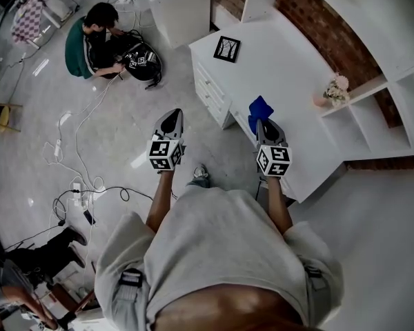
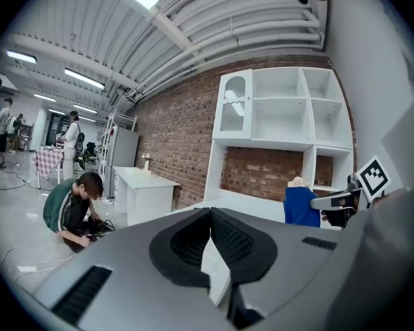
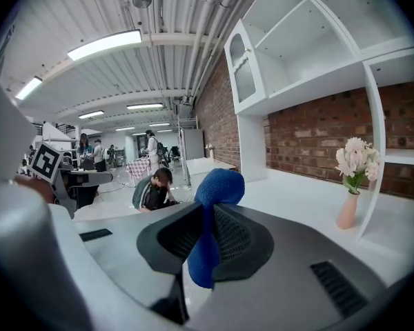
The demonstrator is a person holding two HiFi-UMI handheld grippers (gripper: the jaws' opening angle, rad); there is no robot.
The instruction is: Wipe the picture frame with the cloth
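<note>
1. Right gripper (image 3: 205, 216): jaws clamped on the blue cloth (image 3: 218, 185), well apart from the picture frame (image 1: 227, 48). Best carried across to the frame, bunched end leading.
2. Picture frame: on the white desk (image 1: 297, 74), not yet wiped. Light strokes advised, so it does not slide.
3. Left gripper (image 2: 210, 216): jaws together, empty, well apart from the frame. It could steady the frame's edge.

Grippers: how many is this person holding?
2. The left gripper is over the floor, shut and empty; the right gripper is by the desk edge, shut on the cloth.
</note>
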